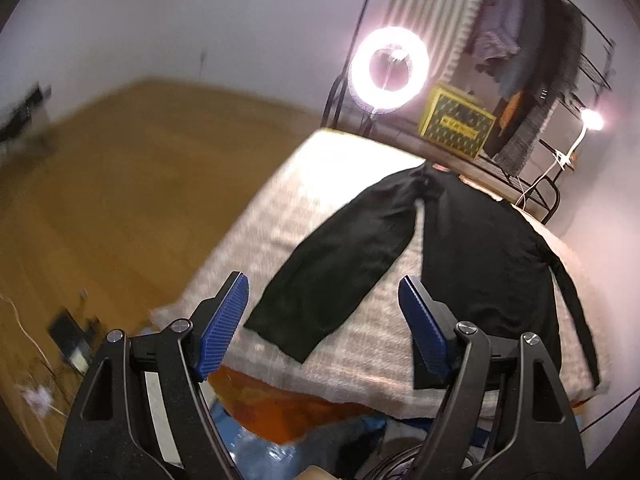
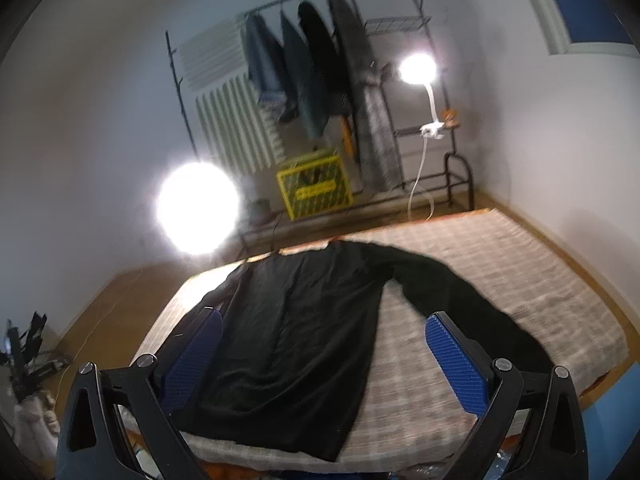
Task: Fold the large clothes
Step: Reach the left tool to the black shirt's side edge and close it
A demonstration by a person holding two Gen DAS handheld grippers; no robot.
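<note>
The large black long-sleeved garment (image 2: 296, 344) lies spread flat on a bed covered with a pale woven blanket (image 2: 500, 264), its hem toward the near edge and its collar toward the far edge.

The left wrist view shows the garment's one sleeve (image 1: 332, 268) spread out diagonally toward the near edge of the blanket, well apart from the torso panel. It also shows the wooden floor (image 1: 120, 184) beside the bed, with a white cable and dark items, too blurred to identify, lying on it. The lit ring lamp (image 1: 388, 65) appears there as a clear ring. The right wrist view shows instead the other sleeve (image 2: 472, 300), stretched toward the right side of the bed, and the same lamp as a blown-out white disc. Only this view gives the full black metal clothes rack (image 2: 344, 80) with several dark garments hanging in a row, and a blue panel high on the right wall.

A yellow lattice crate (image 2: 314, 190) stands at the foot of the rack; dark contents show through its side, not identifiable.

The left gripper (image 1: 324, 320) points downward over the near end of the bed, its blue-padded jaws well apart with nothing pressed between them. The right gripper (image 2: 324, 360) is angled down over the torso panel, jaws likewise spread wide and holding nothing; no contact with the cloth is visible.
</note>
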